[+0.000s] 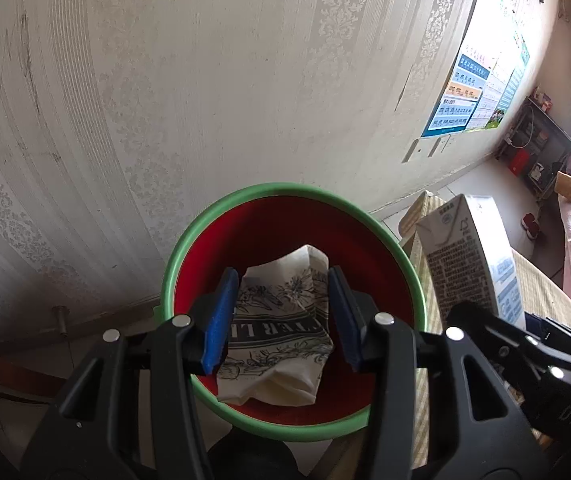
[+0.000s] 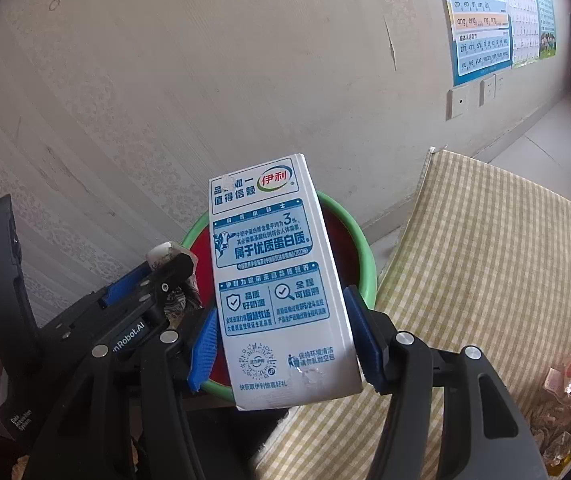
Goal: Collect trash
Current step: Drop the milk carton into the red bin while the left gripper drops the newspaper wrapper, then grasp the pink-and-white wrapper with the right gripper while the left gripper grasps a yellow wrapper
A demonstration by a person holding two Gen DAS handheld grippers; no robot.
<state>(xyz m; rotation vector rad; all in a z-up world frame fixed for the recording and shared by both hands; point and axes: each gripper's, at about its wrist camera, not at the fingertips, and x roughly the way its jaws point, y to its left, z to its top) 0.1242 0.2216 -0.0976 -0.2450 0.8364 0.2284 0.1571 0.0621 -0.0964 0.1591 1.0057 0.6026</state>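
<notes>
Jaws of the left gripper [image 1: 281, 316] are clamped on a crumpled paper wrapper [image 1: 277, 332] printed with dark floral line art; the blue pads [image 1: 217, 320] press its two sides, and it hangs directly over the red inside of a green-rimmed bucket [image 1: 205, 220]. Jaws of the right gripper [image 2: 285, 340] hold an upright white-and-blue milk carton [image 2: 277, 280] by its lower sides, with the same bucket [image 2: 359, 264] just behind it. To the right lies a yellow checked cloth [image 2: 485, 260] on the tabletop, with more crumpled wrappers [image 2: 569, 408] at its far right edge. Patterned wallpaper [image 1: 165, 100] and wall posters [image 1: 477, 92] stand behind.
</notes>
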